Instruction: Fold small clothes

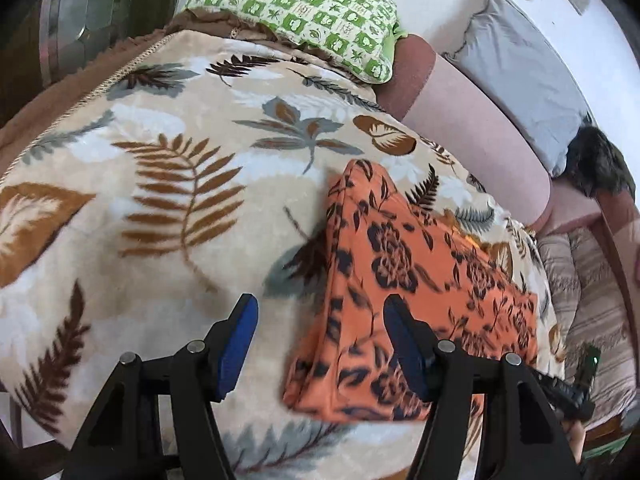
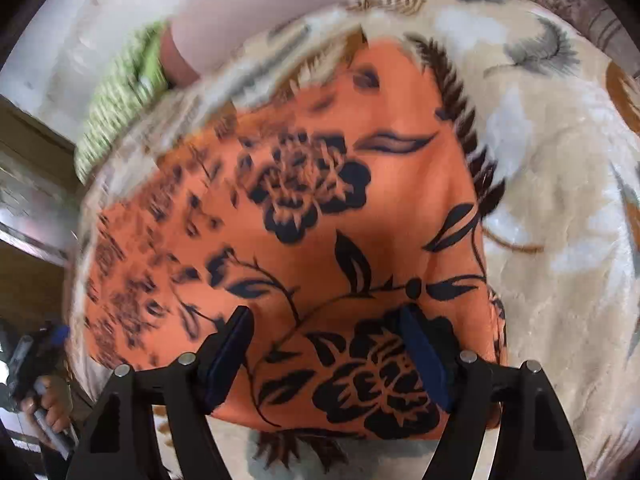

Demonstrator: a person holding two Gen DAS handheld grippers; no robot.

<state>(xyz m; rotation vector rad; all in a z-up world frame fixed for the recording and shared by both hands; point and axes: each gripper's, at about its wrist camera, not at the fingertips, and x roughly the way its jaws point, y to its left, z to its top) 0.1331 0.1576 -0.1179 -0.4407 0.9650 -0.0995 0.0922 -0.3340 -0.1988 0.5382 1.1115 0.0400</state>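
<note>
Where the left wrist looks down, we see our left gripper (image 1: 320, 312) agape and empty above the folded orange floral cloth (image 1: 400, 280) on the leaf-print blanket (image 1: 160, 168). From the right wrist, our right gripper (image 2: 326, 324) hangs wide, gripping nothing, over that cloth (image 2: 320, 184).

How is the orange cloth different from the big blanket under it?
The orange cloth has black flowers; the blanket is cream with brown and grey leaves. The cloth is small and folded; the blanket is much bigger and spread flat. The cloth looks thin and smooth; the blanket looks fluffy. Both have plant patterns.
</note>
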